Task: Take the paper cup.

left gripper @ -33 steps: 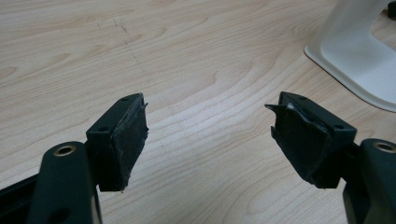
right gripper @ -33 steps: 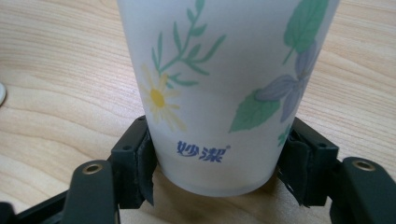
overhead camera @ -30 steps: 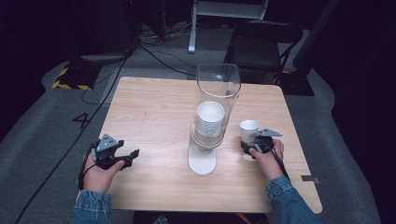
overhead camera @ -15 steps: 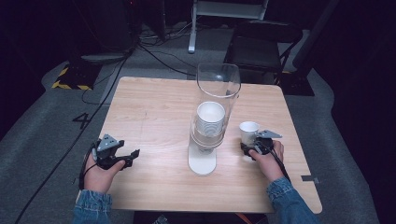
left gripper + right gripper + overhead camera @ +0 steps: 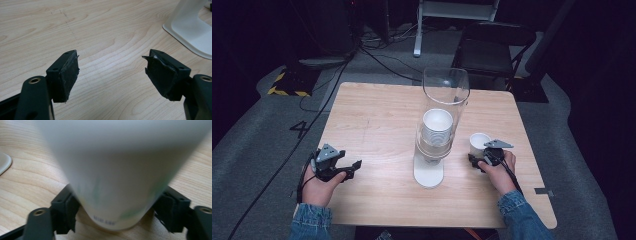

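Right gripper (image 5: 482, 161) clamps the cup (image 5: 479, 143) low, near the table's (image 5: 377, 115) right edge; squeeze too hard and it crumples. Left gripper (image 5: 112, 75), near the left edge, gapes wide, holding nothing.

White paper cup (image 5: 478, 143), upright, open top, right of table centre, near the right edge; faint green print low on its wall. Clear tube cup dispenser (image 5: 443, 107) on white base (image 5: 428, 173) at centre, holding stacked white cups (image 5: 437, 127).
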Demonstrator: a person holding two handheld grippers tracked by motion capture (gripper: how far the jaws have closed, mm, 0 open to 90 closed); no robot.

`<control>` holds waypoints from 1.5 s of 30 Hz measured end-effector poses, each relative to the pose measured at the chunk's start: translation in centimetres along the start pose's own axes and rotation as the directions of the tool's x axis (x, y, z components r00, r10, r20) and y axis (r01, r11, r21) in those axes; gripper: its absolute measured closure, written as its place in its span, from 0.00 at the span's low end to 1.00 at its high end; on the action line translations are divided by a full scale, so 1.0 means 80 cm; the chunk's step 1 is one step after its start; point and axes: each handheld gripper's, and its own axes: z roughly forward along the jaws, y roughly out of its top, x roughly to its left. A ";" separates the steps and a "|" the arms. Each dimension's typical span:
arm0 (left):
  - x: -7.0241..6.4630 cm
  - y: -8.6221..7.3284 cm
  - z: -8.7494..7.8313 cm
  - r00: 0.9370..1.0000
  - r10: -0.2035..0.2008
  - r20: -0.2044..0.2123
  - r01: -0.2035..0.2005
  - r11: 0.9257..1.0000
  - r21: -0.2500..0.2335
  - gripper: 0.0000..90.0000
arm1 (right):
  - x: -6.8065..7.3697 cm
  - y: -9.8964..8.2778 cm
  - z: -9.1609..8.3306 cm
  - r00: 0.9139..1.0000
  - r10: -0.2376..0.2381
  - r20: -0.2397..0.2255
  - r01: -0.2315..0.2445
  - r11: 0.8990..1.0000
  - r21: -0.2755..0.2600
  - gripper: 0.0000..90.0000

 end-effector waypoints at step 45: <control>-0.008 -0.020 -0.028 1.000 0.011 0.003 -0.011 1.000 0.020 0.28 | -0.064 -0.012 -0.194 0.987 -0.031 -0.160 0.007 0.989 -0.151 0.17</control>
